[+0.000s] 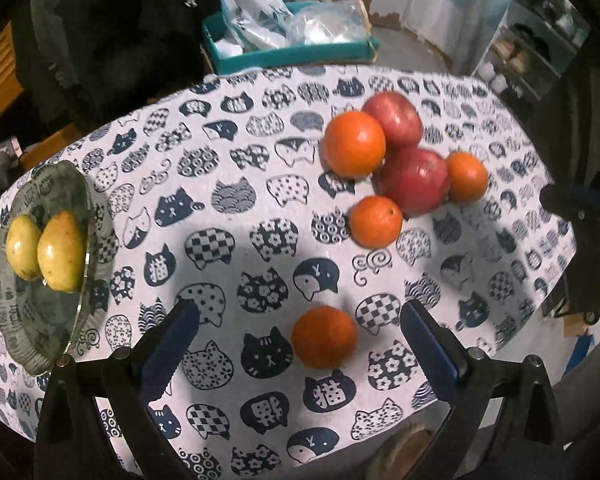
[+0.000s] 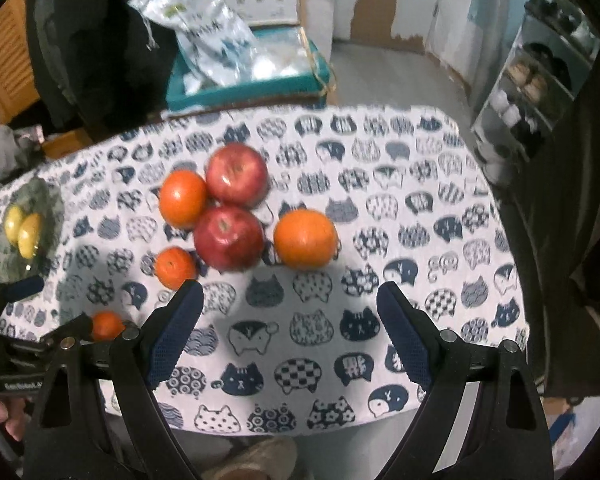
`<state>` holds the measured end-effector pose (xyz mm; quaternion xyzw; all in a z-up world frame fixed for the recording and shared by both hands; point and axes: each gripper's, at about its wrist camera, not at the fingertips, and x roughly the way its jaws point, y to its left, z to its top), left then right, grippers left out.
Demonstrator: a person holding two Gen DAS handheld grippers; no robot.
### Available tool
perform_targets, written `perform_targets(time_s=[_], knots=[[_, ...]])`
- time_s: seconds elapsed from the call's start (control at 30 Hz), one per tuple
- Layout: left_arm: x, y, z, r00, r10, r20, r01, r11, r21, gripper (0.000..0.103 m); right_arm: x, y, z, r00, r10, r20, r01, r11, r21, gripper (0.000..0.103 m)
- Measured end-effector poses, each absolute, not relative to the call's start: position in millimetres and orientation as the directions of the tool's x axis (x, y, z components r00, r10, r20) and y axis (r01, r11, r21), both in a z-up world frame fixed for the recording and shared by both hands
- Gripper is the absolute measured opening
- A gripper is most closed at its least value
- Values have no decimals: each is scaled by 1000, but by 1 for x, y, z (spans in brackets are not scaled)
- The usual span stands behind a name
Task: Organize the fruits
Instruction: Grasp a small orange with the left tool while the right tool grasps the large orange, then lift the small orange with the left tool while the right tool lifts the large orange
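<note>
A table with a cat-print cloth (image 1: pixel 228 208) carries the fruit. A lone orange (image 1: pixel 324 338) lies between the wide-apart fingers of my left gripper (image 1: pixel 298 312), which is open and above it. Further back sits a cluster: two red apples (image 1: pixel 414 186) (image 1: pixel 394 118) and three oranges (image 1: pixel 354 142) (image 1: pixel 375 222) (image 1: pixel 467 176). Two yellow mangoes (image 1: pixel 60 254) rest on a glass plate (image 1: pixel 80 184) at the left. My right gripper (image 2: pixel 290 296) is open over bare cloth, just in front of the apples (image 2: pixel 228 238) and a large orange (image 2: pixel 306 238). The left gripper's frame and the lone orange (image 2: pixel 106 325) show at the right wrist view's lower left.
Behind the table stands a teal box (image 1: pixel 300 54) with plastic bags. A dark garment hangs at the back left. A shelf unit (image 1: pixel 536 40) stands at the far right. The table's near edge runs just below both grippers, with a shoe (image 2: pixel 256 460) on the floor.
</note>
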<state>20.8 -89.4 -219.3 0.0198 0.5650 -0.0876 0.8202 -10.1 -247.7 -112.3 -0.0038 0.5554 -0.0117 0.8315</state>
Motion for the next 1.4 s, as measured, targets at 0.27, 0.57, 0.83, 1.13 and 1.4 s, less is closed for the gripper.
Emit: perform_targets(time_s=[0.27, 0.57, 0.83, 1.13, 1.4], knots=[[22, -89, -247, 268, -127, -955, 156, 984, -87, 101, -4, -247, -149, 282, -47, -958, 15, 999, -44, 88], [24, -97, -265, 184, -168, -968, 174, 975, -137, 68, -1, -252, -159, 255, -56, -965, 31, 998, -49, 88], [26, -101, -271, 166, -170, -971, 200, 970, -136, 45, 12, -272, -159, 260, -53, -964, 88, 996, -31, 88], [55, -89, -259, 235, -176, -956, 141, 979, -146, 45, 39, -287, -174, 261, -30, -965, 86, 996, -8, 88], [79, -86, -260, 265, -173, -948, 114, 982, -148, 45, 53, -281, -192, 249, -15, -968, 3, 1000, -14, 88]])
